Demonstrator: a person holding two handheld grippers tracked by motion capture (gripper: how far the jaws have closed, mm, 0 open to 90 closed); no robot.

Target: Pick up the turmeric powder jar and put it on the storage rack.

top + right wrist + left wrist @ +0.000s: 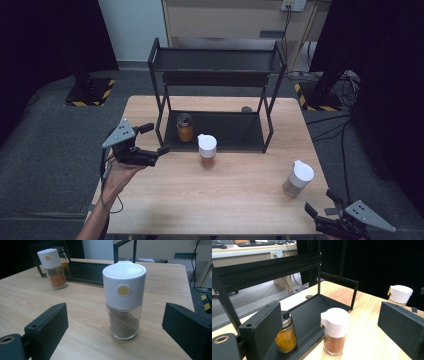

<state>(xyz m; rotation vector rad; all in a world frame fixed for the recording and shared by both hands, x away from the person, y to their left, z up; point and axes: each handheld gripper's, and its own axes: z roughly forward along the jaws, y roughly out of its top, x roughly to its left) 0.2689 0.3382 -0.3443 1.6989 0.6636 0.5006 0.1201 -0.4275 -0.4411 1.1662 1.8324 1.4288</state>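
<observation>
Wooden table (165, 210) with a black rack (216, 90) at its far side: one orange-filled jar (184, 128) already stands on the rack's bottom shelf. Left gripper (161, 151), jaws wide and empty, points at the red spice jar (206, 150) standing just in front of the shelf; likely next is closing around it. Right gripper (320, 207), wide too, faces the brown spice jar (298, 178) near the right edge.

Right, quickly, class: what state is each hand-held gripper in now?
Left hand-held gripper: open, holding nothing.
Right hand-held gripper: open, holding nothing.
</observation>
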